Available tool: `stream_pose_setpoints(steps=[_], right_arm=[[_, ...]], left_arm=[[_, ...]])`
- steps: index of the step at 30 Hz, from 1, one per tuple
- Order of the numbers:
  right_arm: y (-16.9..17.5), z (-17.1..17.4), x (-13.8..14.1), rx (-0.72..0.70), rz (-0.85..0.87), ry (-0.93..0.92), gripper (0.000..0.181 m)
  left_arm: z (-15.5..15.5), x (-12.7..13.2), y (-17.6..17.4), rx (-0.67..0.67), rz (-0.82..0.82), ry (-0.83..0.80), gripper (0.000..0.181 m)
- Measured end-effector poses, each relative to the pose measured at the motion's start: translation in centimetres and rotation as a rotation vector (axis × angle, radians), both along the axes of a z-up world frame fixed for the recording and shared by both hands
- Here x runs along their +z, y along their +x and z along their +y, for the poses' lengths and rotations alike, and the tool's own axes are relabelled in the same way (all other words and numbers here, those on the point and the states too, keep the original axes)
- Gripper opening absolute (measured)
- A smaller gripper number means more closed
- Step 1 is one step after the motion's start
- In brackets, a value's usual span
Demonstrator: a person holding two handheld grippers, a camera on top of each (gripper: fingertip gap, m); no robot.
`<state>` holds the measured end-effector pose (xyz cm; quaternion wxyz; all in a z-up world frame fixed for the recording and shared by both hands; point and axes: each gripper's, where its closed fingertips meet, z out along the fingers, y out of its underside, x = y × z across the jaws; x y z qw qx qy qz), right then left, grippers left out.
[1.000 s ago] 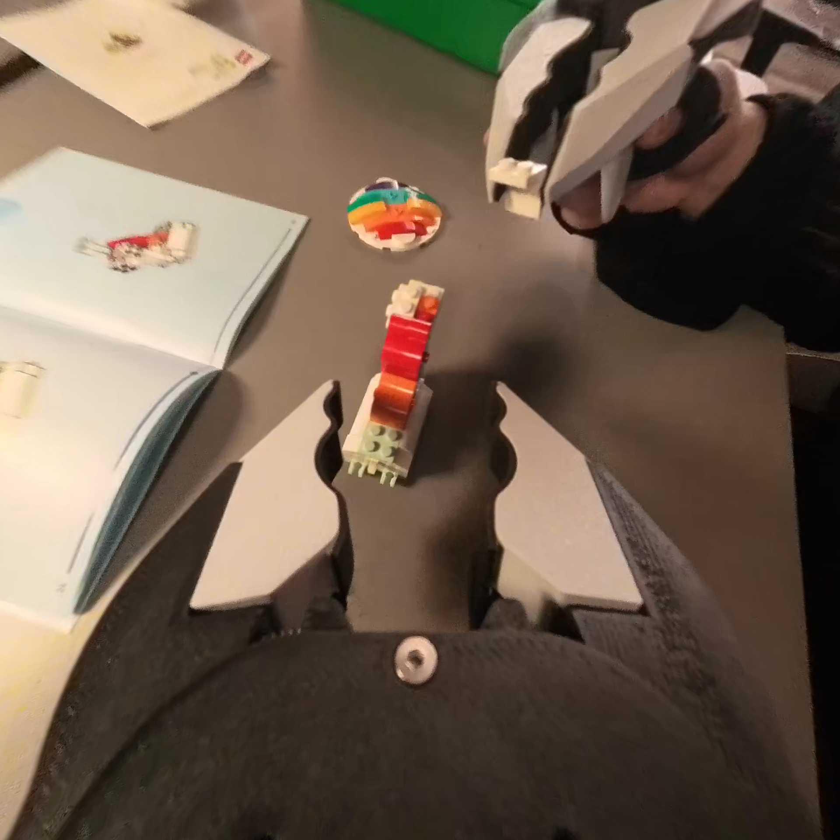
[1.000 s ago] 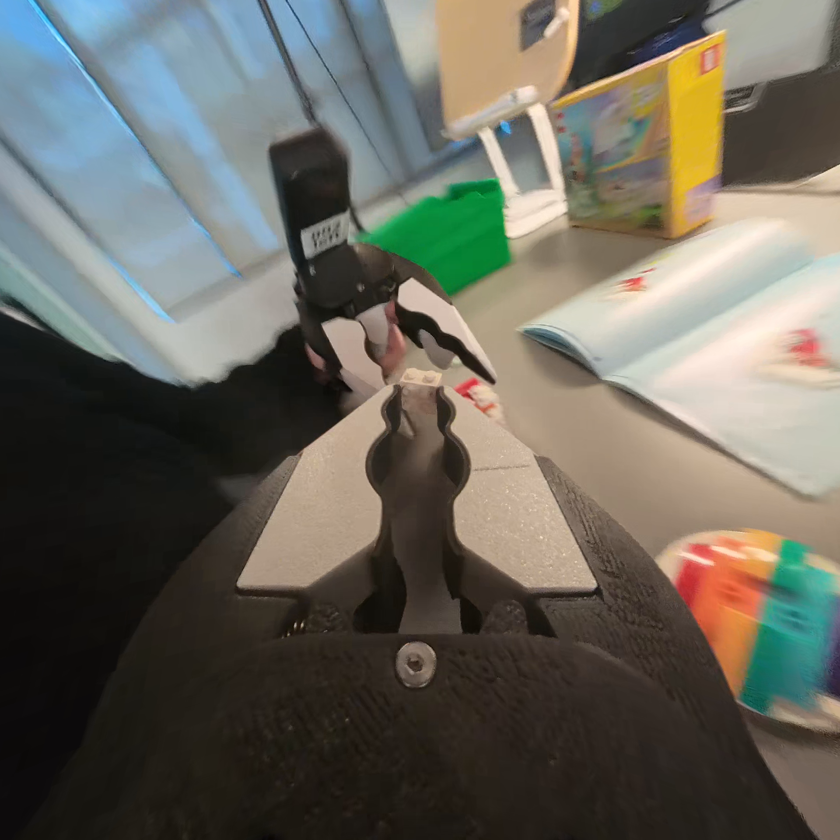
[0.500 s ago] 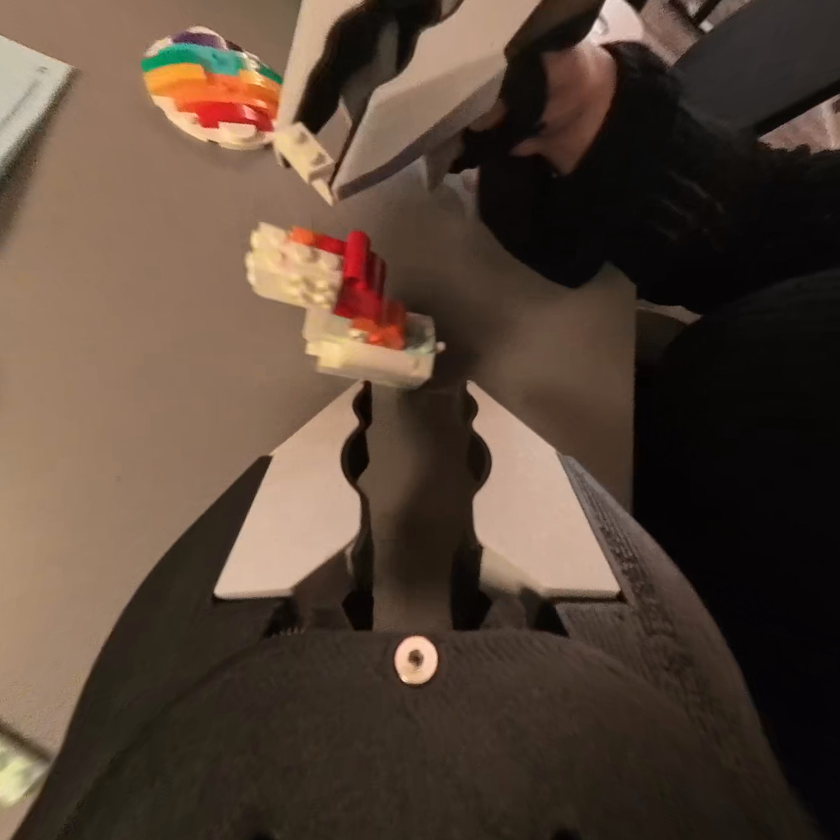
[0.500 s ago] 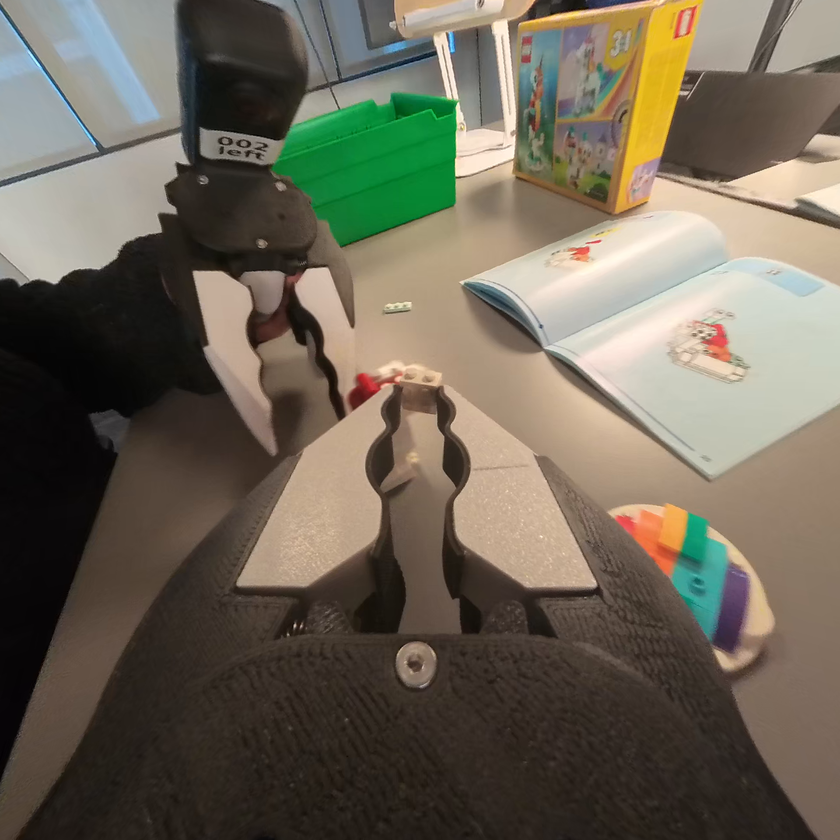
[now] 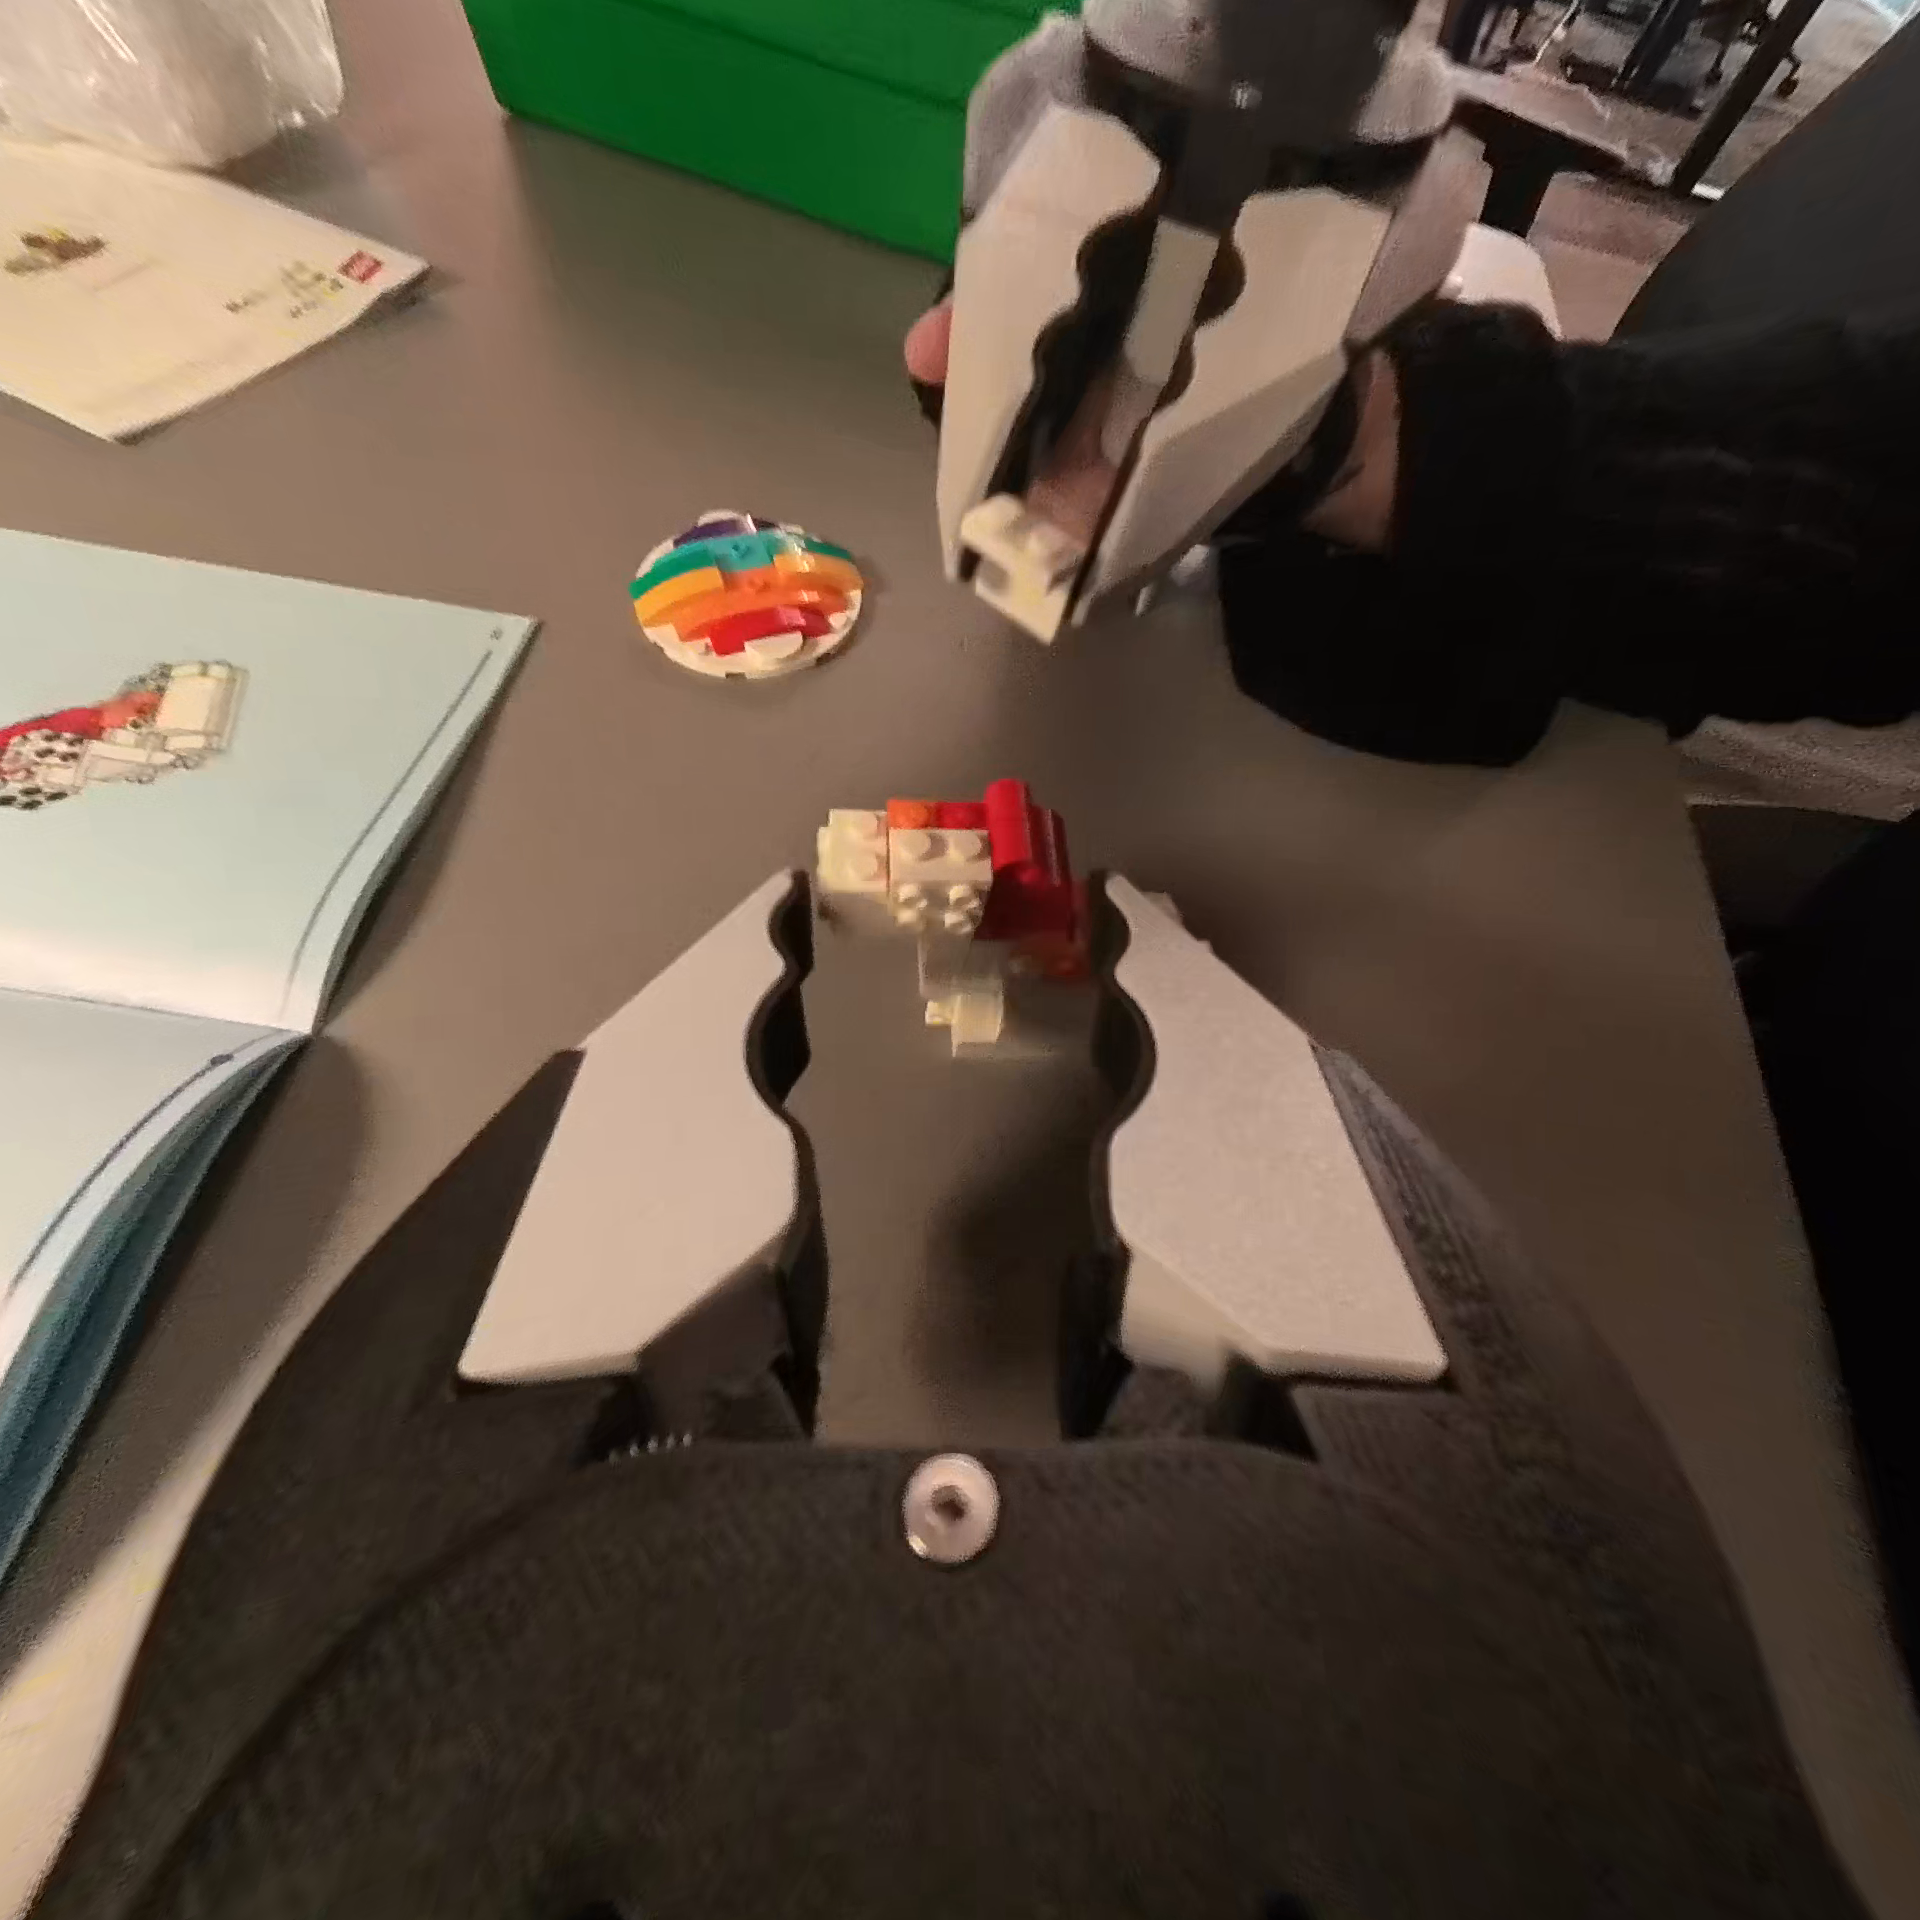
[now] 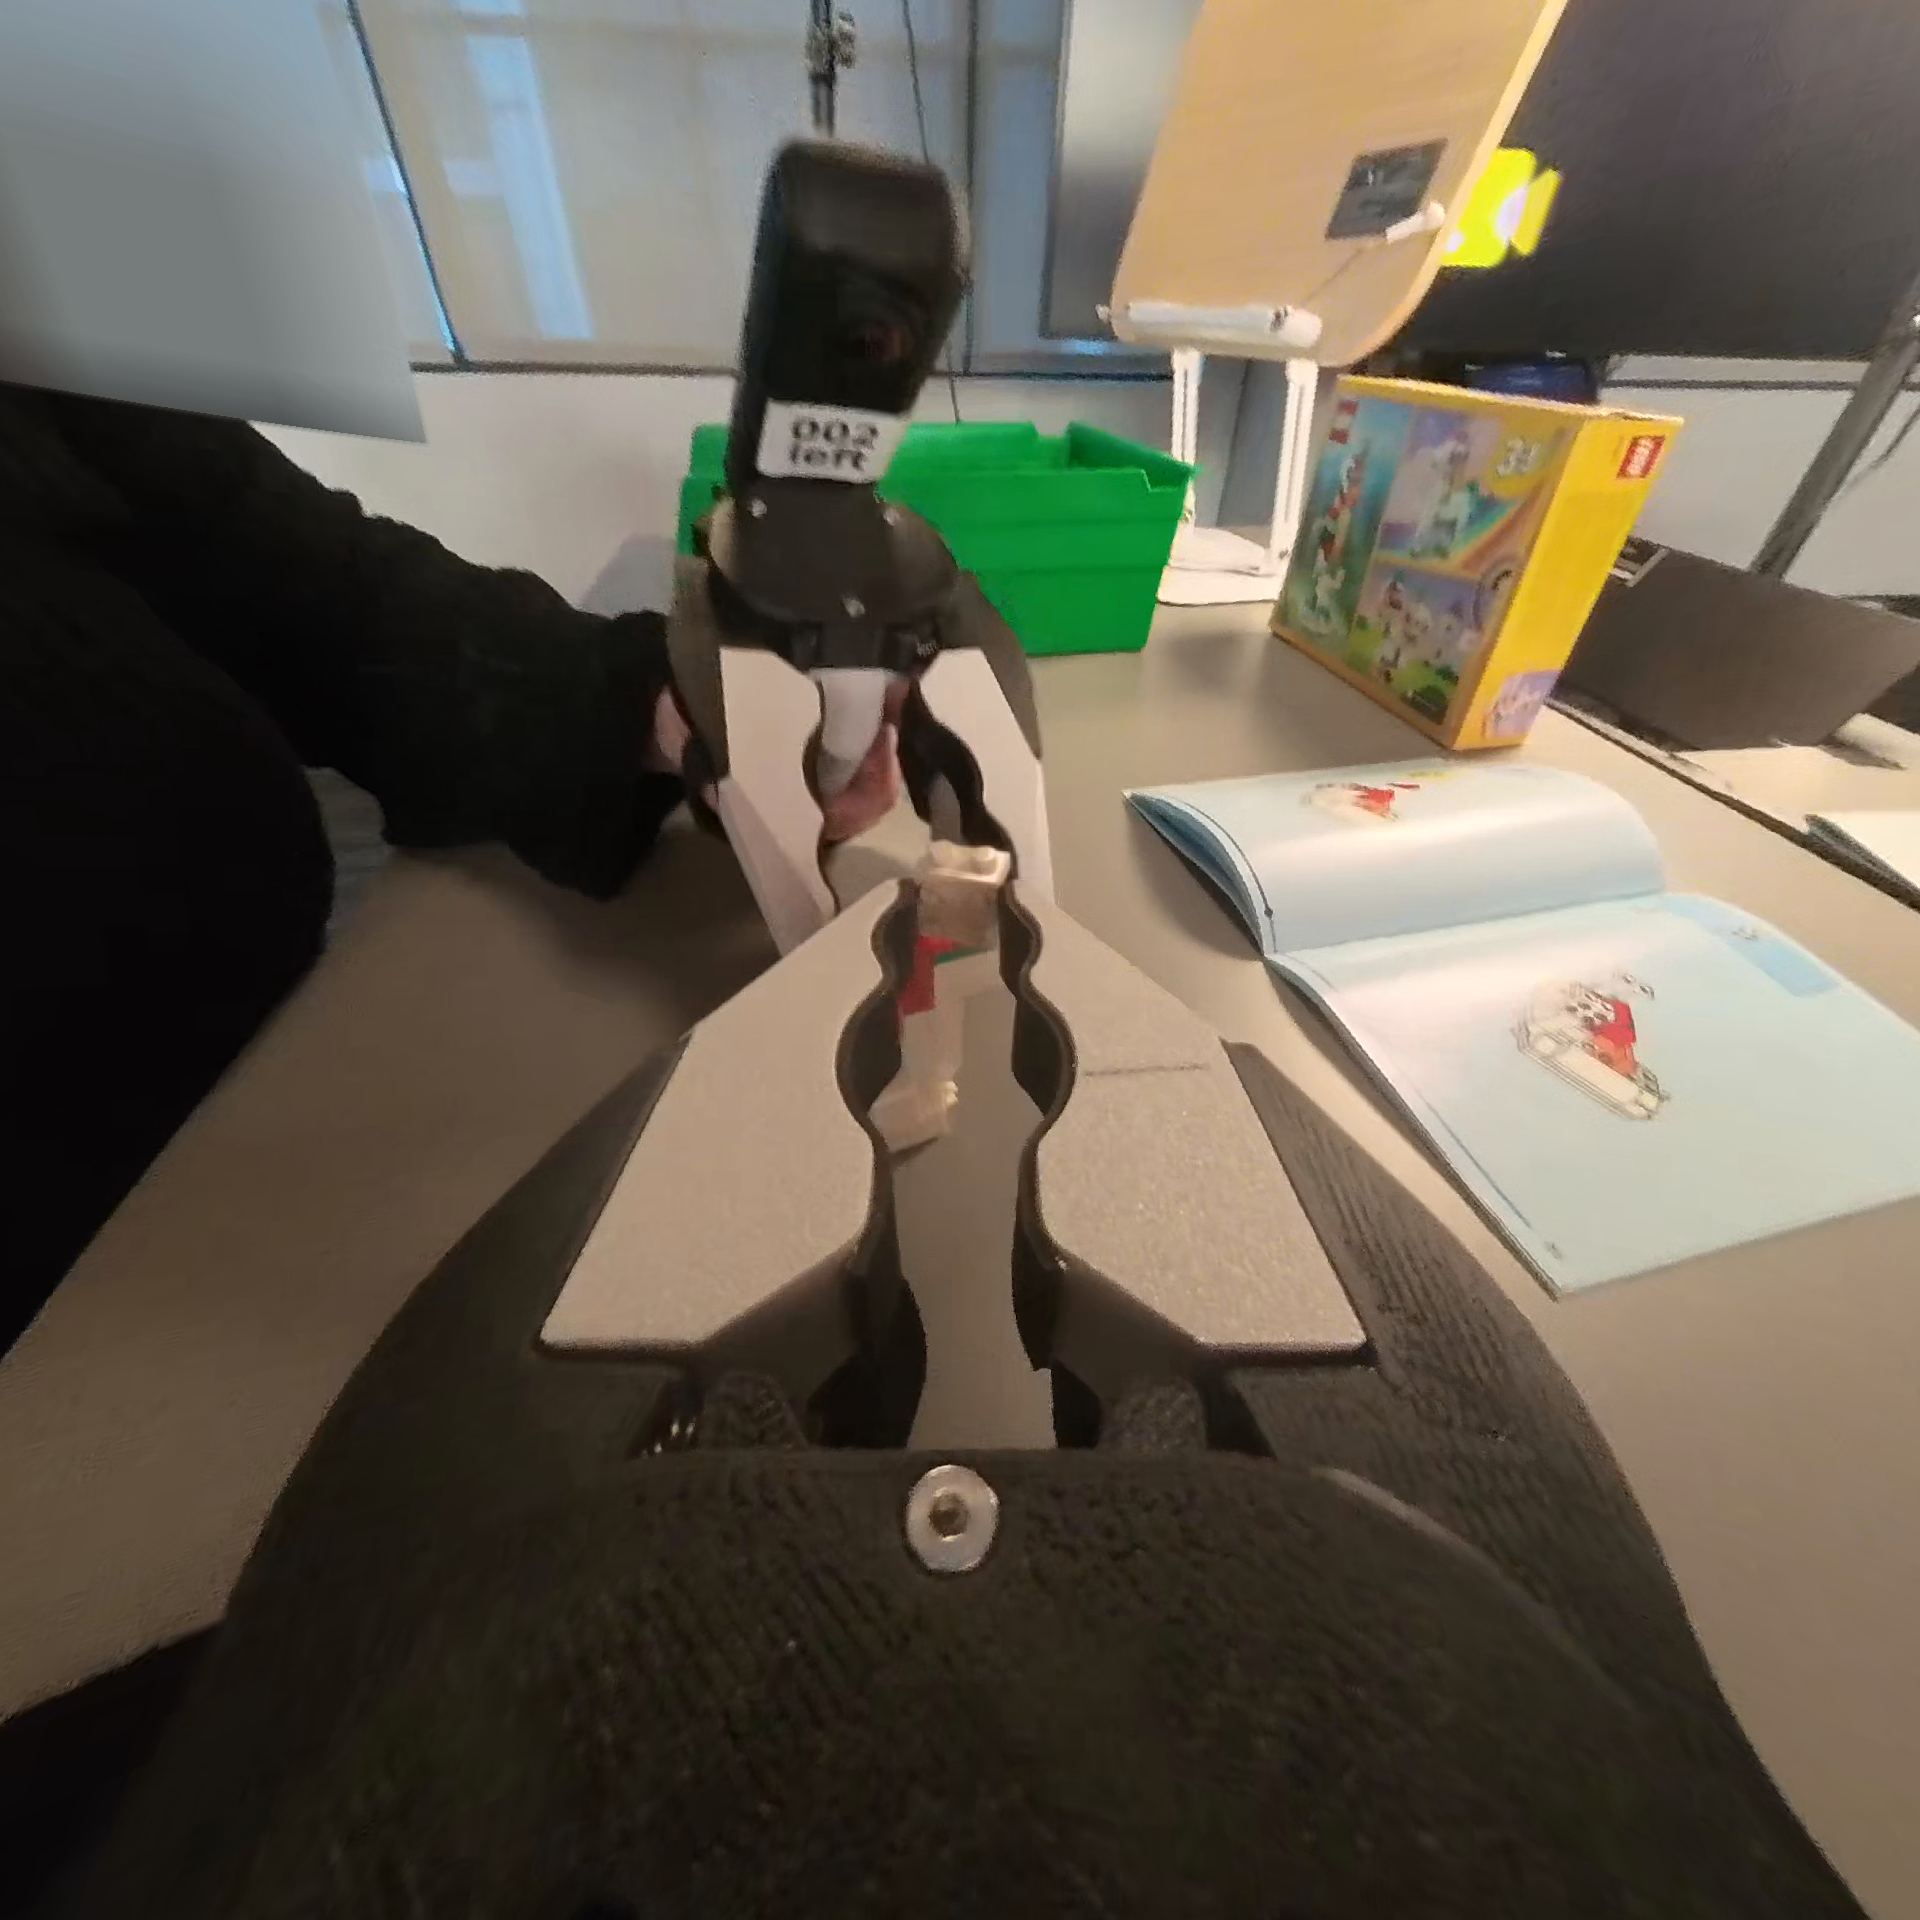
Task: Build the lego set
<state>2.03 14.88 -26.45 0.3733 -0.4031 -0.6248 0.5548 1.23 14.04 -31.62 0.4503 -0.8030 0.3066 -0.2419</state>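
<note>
A white, red and orange lego build (image 5: 956, 904) stands tilted between my left gripper's (image 5: 954, 899) fingertips, touching both; the jaws are part closed on it. In the right wrist view the build (image 6: 920, 1039) shows through the gap of my right gripper (image 6: 951, 904), its lower end towards that camera. My right gripper is shut on a small white brick (image 6: 966, 883). In the left wrist view it (image 5: 1023, 582) hangs above and beyond the build, brick (image 5: 1018, 561) at its tips, apart from the build.
A round rainbow lego disc (image 5: 746, 603) lies beyond the build. An open instruction booklet (image 5: 208, 831) lies left. A leaflet (image 5: 187, 301) and a green bin (image 5: 748, 104) are at the back, a yellow box (image 6: 1455, 561) beside the bin. The table edge (image 5: 1704, 831) is close on the right.
My left gripper has gone from wide open behind the lying build to closed around it, and the build now stands up. My right gripper has kept the white brick and hovers over the build.
</note>
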Motion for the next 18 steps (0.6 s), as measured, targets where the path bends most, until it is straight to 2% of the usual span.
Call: stream_pose_setpoints(steps=[5, 10, 18], right_arm=[[-0.1, -0.3, 0.4, 0.102, 0.003, -0.078, 0.014], [-0.5, -0.6, -1.2, 0.181, -0.088, 0.018, 0.014], [0.0, -1.4, -2.6, 0.35, -0.213, 0.006, 0.014]], left_arm=[[0.1, -0.4, 0.7, -0.02, -0.059, -0.062, 0.052], [-0.1, -0.5, 1.3, -0.058, -0.08, -0.082, 0.05], [-0.8, -0.5, 2.0, -0.128, -0.083, -0.089, 0.05]])
